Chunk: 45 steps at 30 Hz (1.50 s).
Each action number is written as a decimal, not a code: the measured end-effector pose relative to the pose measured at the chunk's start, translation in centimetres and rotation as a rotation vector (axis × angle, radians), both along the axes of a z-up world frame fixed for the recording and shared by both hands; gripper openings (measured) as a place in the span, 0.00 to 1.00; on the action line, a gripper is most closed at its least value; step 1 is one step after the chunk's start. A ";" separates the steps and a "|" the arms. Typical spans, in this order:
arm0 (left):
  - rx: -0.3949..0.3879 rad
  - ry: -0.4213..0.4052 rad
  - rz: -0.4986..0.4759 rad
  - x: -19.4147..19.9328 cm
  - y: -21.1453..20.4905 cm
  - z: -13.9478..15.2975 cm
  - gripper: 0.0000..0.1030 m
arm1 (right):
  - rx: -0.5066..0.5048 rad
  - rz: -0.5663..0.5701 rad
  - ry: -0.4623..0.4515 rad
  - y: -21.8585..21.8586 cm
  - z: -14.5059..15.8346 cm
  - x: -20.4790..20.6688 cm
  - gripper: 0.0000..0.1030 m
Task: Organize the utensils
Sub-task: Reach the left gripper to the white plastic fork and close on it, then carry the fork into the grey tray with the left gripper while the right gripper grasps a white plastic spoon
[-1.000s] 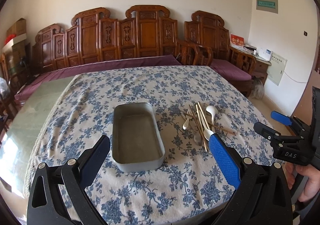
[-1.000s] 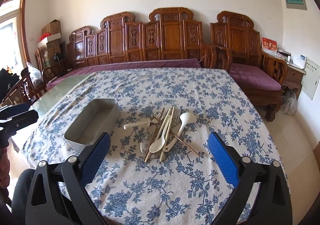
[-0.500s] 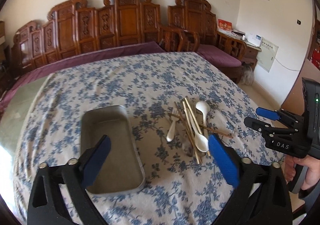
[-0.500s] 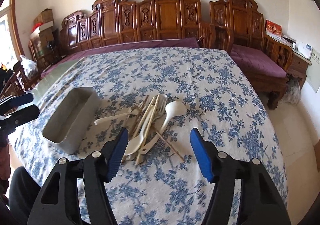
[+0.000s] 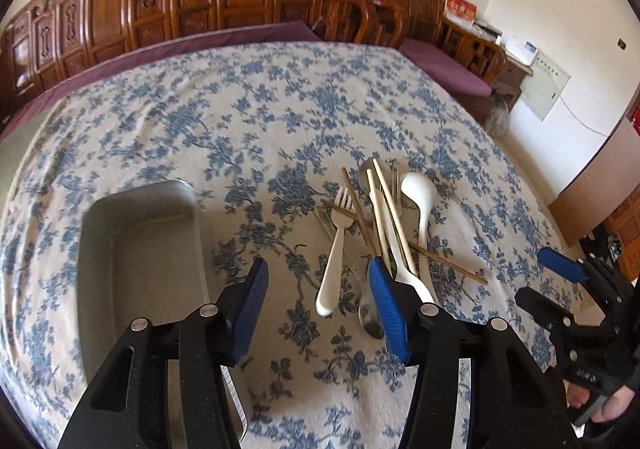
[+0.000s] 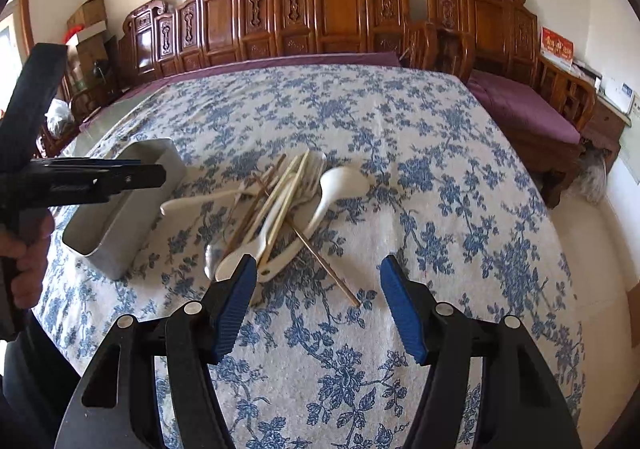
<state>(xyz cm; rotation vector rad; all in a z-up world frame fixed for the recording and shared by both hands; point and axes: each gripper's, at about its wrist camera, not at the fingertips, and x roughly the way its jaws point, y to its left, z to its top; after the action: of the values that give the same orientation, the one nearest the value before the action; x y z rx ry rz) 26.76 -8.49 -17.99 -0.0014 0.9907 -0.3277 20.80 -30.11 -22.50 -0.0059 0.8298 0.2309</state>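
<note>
A table point(image 5: 256, 105) under a blue floral cloth carries the work. On its left sits an empty grey metal tray point(image 5: 136, 249), well apart from nothing else but just beside a loose pile of utensils point(image 6: 280, 205): white fork point(image 5: 334, 249), white spoon point(image 5: 420, 201), metal spoon point(image 5: 370, 315), and crossed chopsticks point(image 5: 388, 209). No utensil is in the tray yet; the step in hand is the approach for a first pick. The left gripper point(image 5: 318, 301) is closing, nothing between its jaws, the fork handle ahead of them. The right gripper point(image 6: 316, 299) stands parted and empty near the pile's near end. Next: lower onto one handle, clamp, lift clear of the tangle.
</note>
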 end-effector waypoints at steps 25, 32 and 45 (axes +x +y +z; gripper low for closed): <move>0.016 -0.067 -0.031 -4.6 -1.2 1.8 0.11 | -0.022 0.017 0.022 0.7 -1.2 -0.2 0.65; -0.007 -0.151 -0.024 -7.0 -0.1 4.1 0.11 | -0.023 0.046 0.030 2.0 -1.9 -0.4 0.65; -0.017 -0.234 0.013 -10.4 2.3 5.5 0.11 | 0.116 0.076 0.107 5.9 -4.1 2.0 0.34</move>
<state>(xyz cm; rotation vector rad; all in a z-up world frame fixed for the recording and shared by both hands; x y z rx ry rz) 16.33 -6.18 -12.51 0.0148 0.7560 -0.3161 22.81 -24.19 -26.59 0.0847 0.9227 0.3530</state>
